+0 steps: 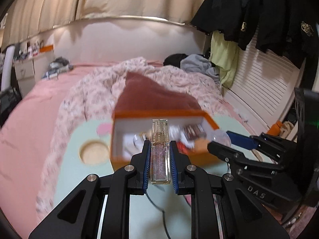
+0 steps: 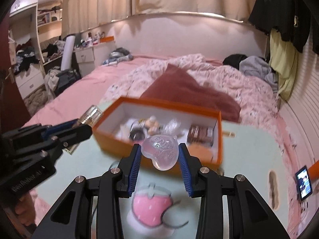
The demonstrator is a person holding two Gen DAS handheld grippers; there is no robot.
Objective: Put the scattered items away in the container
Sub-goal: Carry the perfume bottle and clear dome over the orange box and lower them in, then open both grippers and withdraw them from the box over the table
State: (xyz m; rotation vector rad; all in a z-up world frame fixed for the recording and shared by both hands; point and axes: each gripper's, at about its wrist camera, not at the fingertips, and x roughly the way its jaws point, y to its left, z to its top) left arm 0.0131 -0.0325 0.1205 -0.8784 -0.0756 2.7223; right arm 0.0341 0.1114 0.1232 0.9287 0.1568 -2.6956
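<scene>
My left gripper (image 1: pixel 159 149) is shut on a slim clear glitter tube (image 1: pixel 160 155) with a gold cap, held lengthwise above the mint-green tray table (image 1: pixel 79 179). In front of it stands the orange box (image 1: pixel 159 114) with a white inside and several small items in it. My right gripper (image 2: pixel 160 151) is shut on a clear heart-shaped case (image 2: pixel 160 151) with raised lettering, just short of the orange box (image 2: pixel 155 102). Each gripper shows in the other's view: the right gripper (image 1: pixel 219 141) at right, the left gripper (image 2: pixel 85 125) at left with the tube's cap (image 2: pixel 90 114) sticking out.
The tray table lies on a bed with a pink sheet (image 1: pixel 30 119) and a rumpled floral duvet (image 1: pixel 95 91). A round cup recess (image 1: pixel 93 152) is left of the box. A lit phone (image 2: pixel 304 185) leans at the right. Dark clothes (image 1: pixel 259 16) hang at the right.
</scene>
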